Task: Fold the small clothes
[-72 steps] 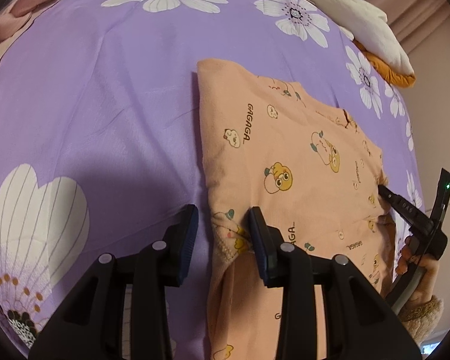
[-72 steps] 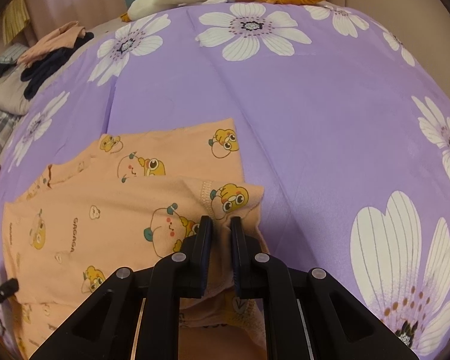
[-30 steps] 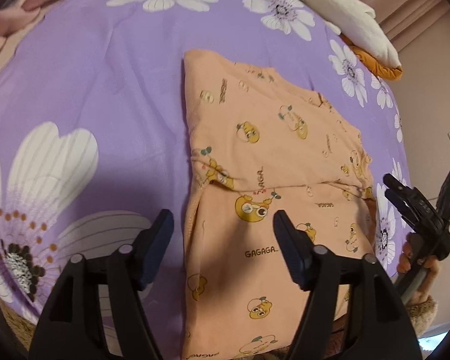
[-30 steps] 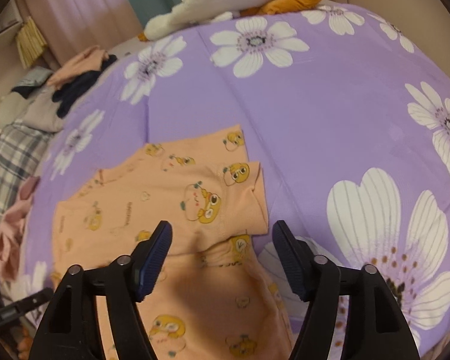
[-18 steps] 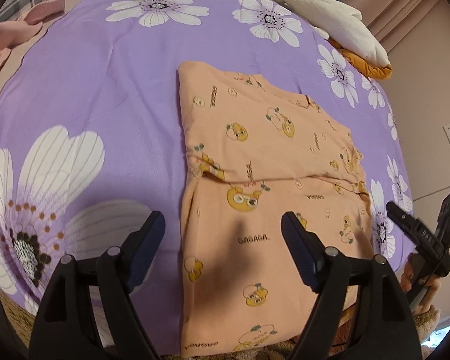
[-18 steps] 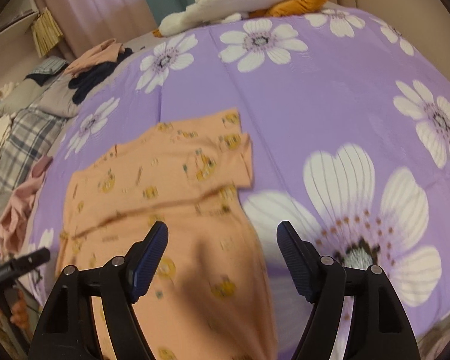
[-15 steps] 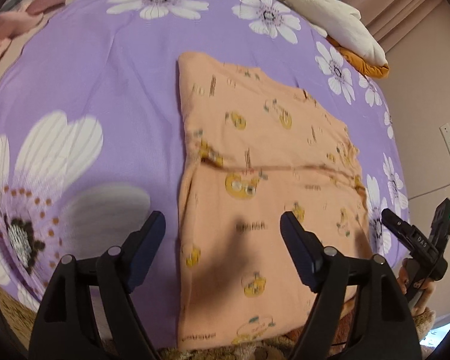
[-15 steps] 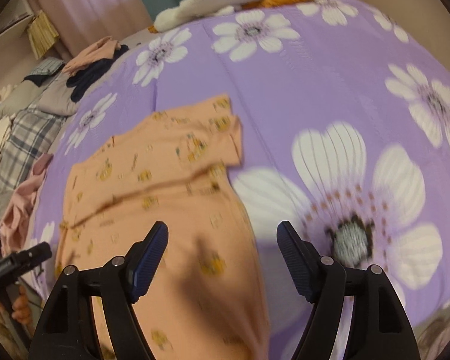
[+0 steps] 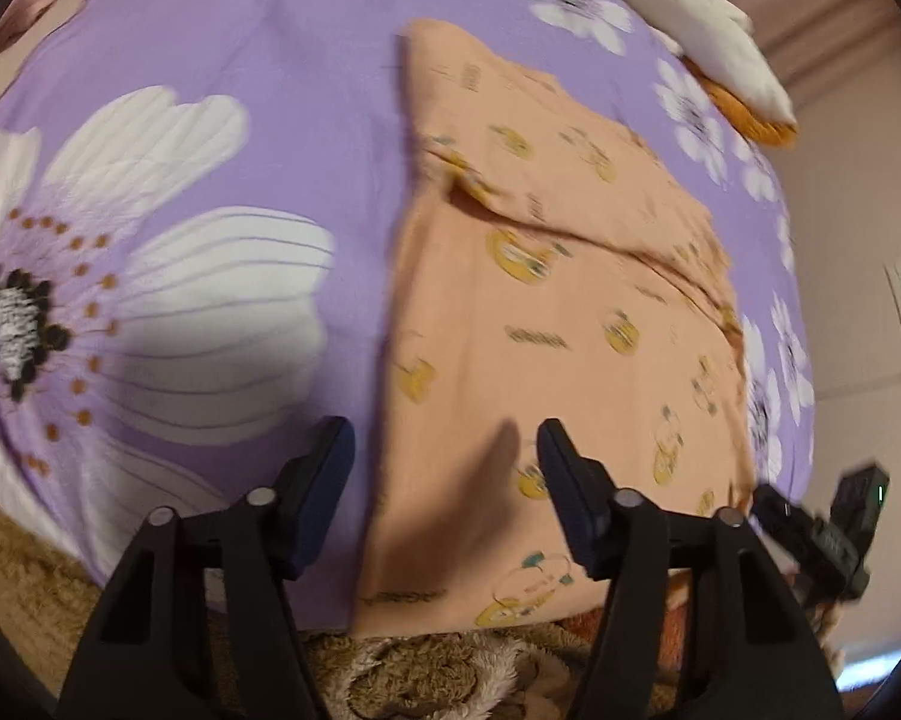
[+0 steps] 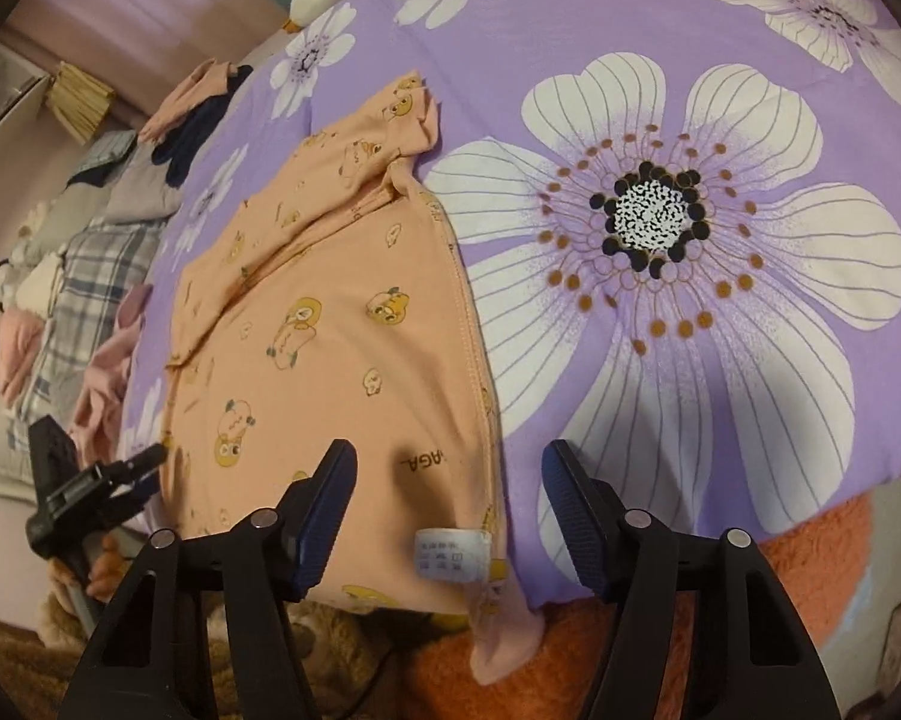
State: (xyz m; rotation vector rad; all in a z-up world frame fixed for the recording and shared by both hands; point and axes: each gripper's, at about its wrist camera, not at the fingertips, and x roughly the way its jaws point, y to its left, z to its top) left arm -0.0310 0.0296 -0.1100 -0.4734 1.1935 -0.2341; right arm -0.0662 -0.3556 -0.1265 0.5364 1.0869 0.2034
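1. The left hand-held gripper [image 9: 444,456] is hovering with its fingers spread wide and gripping nothing — its two dark pads are sitting to either side of the near left edge of the peach shirt [image 9: 546,312].
2. The right hand-held gripper [image 10: 444,474] is likewise standing released, fingers wide apart, straddling the near right hem of the shirt [image 10: 330,324], just above a white care label [image 10: 453,555] that is showing at that hem.
3. Ahead of both grippers, the shirt is lying flat on the purple flowered bedspread [image 10: 690,48], its sleeves folded in across the body at the far end, so the garment is forming a long narrow panel running away from the grippers. Its near hem is hanging slightly over the bed's edge.
4. To the right of the right gripper, a large white flower print [image 10: 654,216] is spreading across the bedspread, close beside the shirt's seam.
5. Below the grippers, beyond the bed's near edge, orange and brown fuzzy fabric [image 10: 660,648] is showing.
6. Far ahead and to the left of the right gripper — a pile of other clothes [image 10: 84,252], plaid and pink among them, is lying beside the bedspread.
7. Far ahead of the left gripper, a cream cushion [image 9: 690,30] is resting at the far end of the bed.
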